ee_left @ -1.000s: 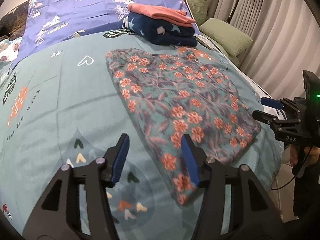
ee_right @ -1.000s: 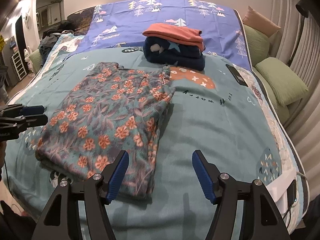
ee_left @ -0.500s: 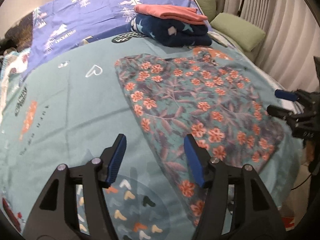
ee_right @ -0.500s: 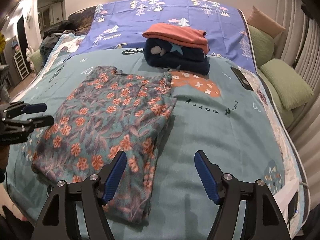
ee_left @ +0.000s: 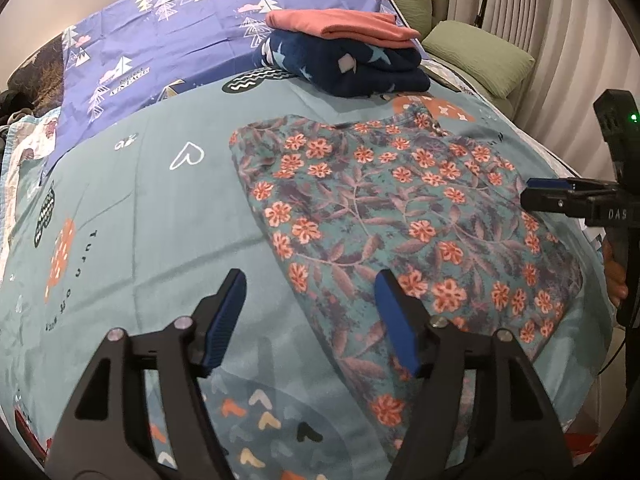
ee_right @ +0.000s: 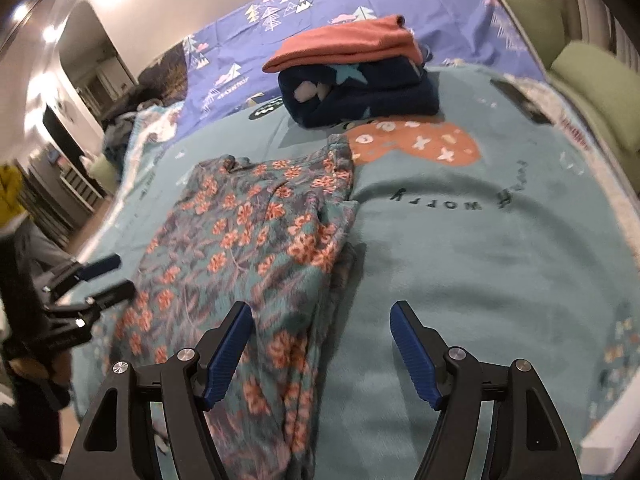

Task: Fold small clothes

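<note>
A teal garment with orange flowers (ee_left: 400, 216) lies folded flat on the bed; it also shows in the right wrist view (ee_right: 248, 248). My left gripper (ee_left: 310, 320) is open and empty, hovering over the garment's near left edge. My right gripper (ee_right: 322, 352) is open and empty, above the garment's right edge. Each gripper shows in the other's view: the right gripper (ee_left: 560, 196) at the garment's far side, the left gripper (ee_right: 100, 276) at the left.
A folded stack, a pink garment (ee_left: 340, 24) on a dark blue starred one (ee_left: 352, 68), sits behind. The teal blanket (ee_left: 140, 208) covers the bed. Green pillows (ee_left: 480, 56) lie at the right, a dark phone-like object (ee_right: 520, 100) near them. The bed edge runs along the near side.
Both grippers have moved closer over the bed and tilted; the garment now looms larger in both views. The garment has not moved. Both grippers stay open.
</note>
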A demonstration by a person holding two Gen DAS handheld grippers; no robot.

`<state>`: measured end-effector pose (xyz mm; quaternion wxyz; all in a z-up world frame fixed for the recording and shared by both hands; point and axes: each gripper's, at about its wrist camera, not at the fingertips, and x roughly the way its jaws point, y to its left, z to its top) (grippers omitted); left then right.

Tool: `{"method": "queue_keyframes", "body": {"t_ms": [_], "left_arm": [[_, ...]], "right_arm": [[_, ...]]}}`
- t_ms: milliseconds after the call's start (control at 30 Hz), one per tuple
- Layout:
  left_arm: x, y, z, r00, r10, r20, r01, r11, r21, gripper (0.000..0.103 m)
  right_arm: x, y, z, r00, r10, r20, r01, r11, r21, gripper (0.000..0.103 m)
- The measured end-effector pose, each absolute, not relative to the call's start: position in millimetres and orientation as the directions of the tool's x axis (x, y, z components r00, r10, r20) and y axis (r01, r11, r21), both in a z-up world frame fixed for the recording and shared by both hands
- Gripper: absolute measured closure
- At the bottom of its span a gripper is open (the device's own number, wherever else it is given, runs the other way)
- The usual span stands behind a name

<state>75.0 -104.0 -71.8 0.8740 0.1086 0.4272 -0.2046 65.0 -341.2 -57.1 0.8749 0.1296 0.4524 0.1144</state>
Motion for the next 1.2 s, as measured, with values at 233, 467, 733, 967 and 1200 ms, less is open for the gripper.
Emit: {"method": "queue_keyframes", "body": {"t_ms": [233, 467, 733, 967, 1200], "left_arm": [[97, -107, -80, 0.524, -0.289, -0.801, 0.461, 0.887, -0.018, 0.03], [132, -86, -96, 0.437, -0.422, -0.794, 0.426, 0.875, -0.23, 0.025], [161, -69, -111, 0.333, -0.632, -0.7, 0.437, 0.761, -0.479, 0.025], [182, -87, -116, 0.287, -0.712, -0.641, 0.454, 0.691, -0.563, 0.039], [188, -81, -120, 0.313, -0.684, -0.659, 0.42, 0.722, -0.55, 0.09]], "right_arm": [[96, -358, -77, 0.534, 0.443, -0.72, -0.086, 0.876, 0.475, 0.03], [117, -361, -81, 0.53, 0.536, -0.657, -0.175, 0.827, 0.533, 0.03], [139, -344, -87, 0.459, 0.623, -0.633, -0.31, 0.78, 0.543, 0.031], [165, -335, -90, 0.421, 0.66, -0.622, -0.342, 0.751, 0.566, 0.031], [168, -326, -92, 0.412, 0.652, -0.636, -0.351, 0.758, 0.55, 0.076]]}}
